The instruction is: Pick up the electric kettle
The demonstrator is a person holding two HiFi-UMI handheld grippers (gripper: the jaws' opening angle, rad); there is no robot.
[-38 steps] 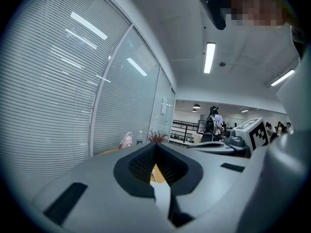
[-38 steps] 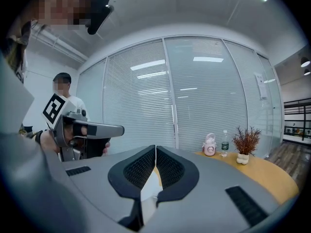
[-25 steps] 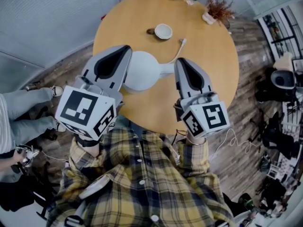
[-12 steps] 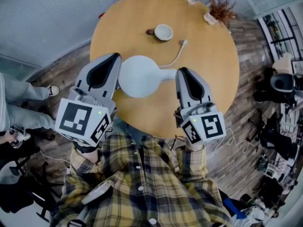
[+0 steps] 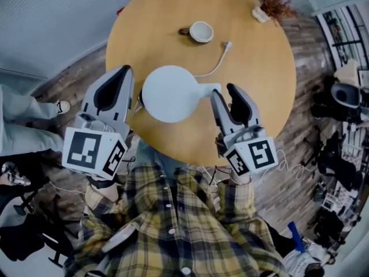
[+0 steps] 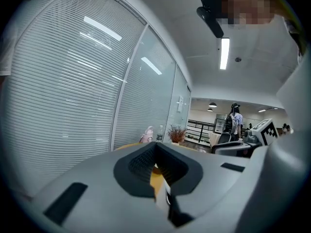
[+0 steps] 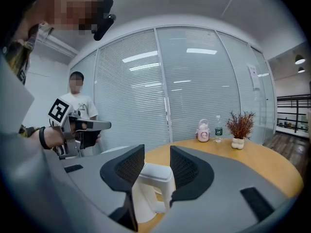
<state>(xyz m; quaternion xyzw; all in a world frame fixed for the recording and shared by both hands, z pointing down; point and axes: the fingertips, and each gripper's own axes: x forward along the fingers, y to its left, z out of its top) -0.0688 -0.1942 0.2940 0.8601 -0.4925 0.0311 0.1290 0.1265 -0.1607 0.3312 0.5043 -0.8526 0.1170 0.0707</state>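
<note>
The right gripper, clamped a second ago on the handle of the electric kettle, is opening its jaws around it, so the kettle sits released on the table near its front edge, left gripper closed and empty.

White kettle, tan table, yellow plaid shirt, perhaps pink flask.

Office meeting room: glass partition walls with blinds, round wooden table, ceiling strip light.
</note>
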